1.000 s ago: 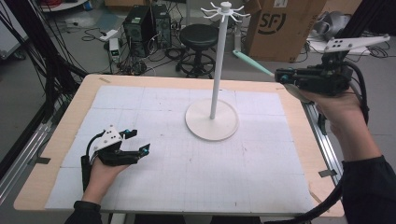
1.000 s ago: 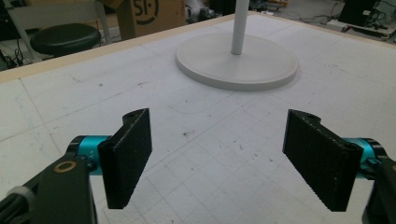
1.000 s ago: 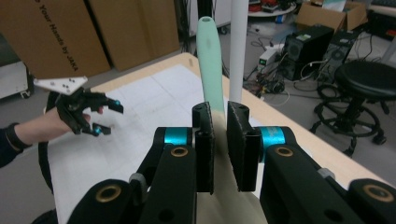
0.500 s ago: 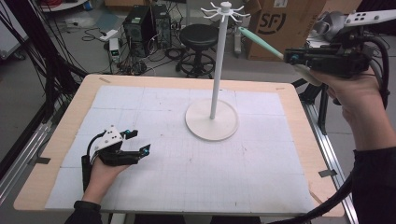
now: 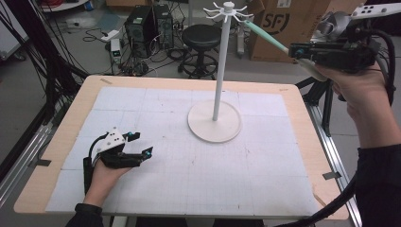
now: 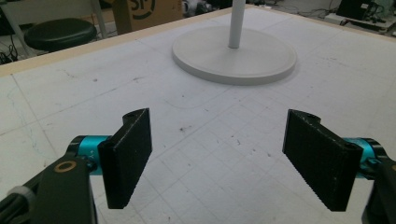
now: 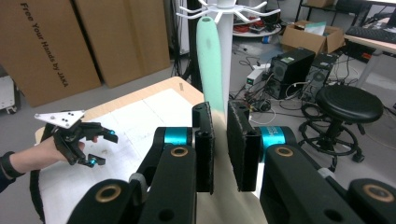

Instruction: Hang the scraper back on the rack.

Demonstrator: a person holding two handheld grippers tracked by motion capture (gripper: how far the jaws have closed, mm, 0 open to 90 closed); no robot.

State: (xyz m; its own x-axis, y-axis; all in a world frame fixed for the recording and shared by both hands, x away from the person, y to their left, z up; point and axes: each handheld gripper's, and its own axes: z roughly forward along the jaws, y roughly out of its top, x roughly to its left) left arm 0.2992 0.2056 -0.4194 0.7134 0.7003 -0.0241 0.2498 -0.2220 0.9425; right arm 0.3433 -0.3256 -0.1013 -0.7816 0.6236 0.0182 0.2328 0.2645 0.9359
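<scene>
High view | mint-handled utensil point(image 5: 269, 35) is being clamped by right gripper point(image 5: 295, 49) beyond table's far right corner, aimed at hook rack point(image 5: 226, 10) for hanging | left gripper point(image 5: 139, 144), jaws apart, empty, is being parked near left edge, clear.

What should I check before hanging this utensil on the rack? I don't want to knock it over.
1. Right gripper clamped on the mint-green utensil handle: ok.
2. Handle tip close to the white rack's hooks: ok.
3. Hanging hole in the tip: cannot tell.
4. Rack base flat on the table mat: ok.
5. Left gripper open, resting well apart from the base: ok.
</scene>
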